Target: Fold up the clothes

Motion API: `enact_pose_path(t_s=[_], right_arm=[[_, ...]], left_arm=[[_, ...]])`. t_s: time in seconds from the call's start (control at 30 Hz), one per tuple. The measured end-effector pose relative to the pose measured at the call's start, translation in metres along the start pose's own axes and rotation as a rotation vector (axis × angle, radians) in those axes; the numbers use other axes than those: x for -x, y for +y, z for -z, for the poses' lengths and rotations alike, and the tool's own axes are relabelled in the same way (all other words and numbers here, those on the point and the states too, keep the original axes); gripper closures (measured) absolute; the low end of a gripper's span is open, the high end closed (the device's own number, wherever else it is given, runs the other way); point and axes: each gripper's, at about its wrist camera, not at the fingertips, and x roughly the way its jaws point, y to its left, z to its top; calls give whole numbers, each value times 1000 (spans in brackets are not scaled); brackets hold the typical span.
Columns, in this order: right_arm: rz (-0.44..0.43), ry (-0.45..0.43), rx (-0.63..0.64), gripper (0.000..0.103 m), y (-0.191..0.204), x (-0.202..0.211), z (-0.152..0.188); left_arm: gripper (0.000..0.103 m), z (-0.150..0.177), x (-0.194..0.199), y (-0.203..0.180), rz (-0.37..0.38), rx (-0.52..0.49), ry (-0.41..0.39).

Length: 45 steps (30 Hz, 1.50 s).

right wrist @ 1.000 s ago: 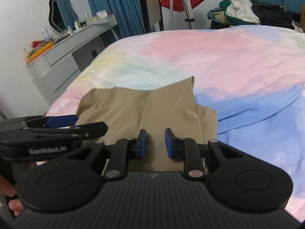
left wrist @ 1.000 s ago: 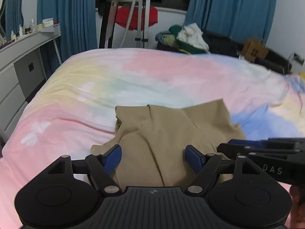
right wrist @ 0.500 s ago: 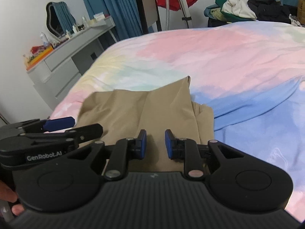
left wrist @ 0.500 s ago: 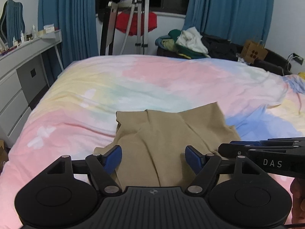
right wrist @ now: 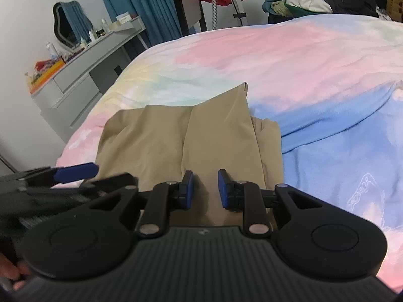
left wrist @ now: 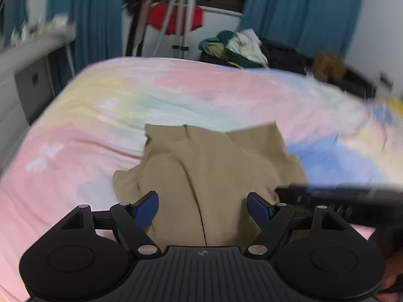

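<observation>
While folded, tan garment (right wrist: 186,136) lies lengthwise away.

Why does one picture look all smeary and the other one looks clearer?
In the left wrist view the camera is moving, so the curtains, the dresser and the right gripper smear, though the tan garment is readable; in the right wrist view the bedspread and garment look sharper, only the left gripper blurs; both fisheye views bend the bed's edges.
</observation>
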Motion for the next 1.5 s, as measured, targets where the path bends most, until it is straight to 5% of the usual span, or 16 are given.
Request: enact_pose_path(t_s=[0.17, 0.33, 0.5, 0.67, 0.8, 0.9, 1.0, 1.1, 1.17, 1.33, 1.5], right_arm=[[-30, -7, -64, 78, -8, 5, -2], [-68, -23, -148, 77, -20, 10, -4], [-117, -31, -223, 77, -27, 11, -6], [-293, -56, -332, 77, -30, 16, -7], [-556, -10, -519, 77, -37, 8, 0], [-666, 62, -661, 76, -36, -8, 14], [-733, 155, -786, 58, -31, -28, 28], [-746, 184, -919, 26, -32, -41, 41], [-724, 166, -1006, 20, -40, -45, 49], [-606, 47, -1197, 18, -64, -48, 67], [-540, 7, -1163, 18, -61, -48, 64]], left_arm=[[7, 5, 14, 53, 263, 461, 88], [7, 19, 9, 76, 363, 727, 219], [6, 32, -15, 71, 347, 735, 312], [7, 44, -49, 86, 287, 826, 249], [7, 39, -47, 93, 349, 906, 139], [7, 36, -42, 93, 394, 905, 94], [7, 33, -38, 92, 440, 899, 52], [7, 30, -33, 91, 485, 892, 10], [6, 28, -30, 91, 515, 887, -19], [6, 30, -33, 90, 531, 910, -29], [6, 45, -51, 92, 435, 964, 73]])
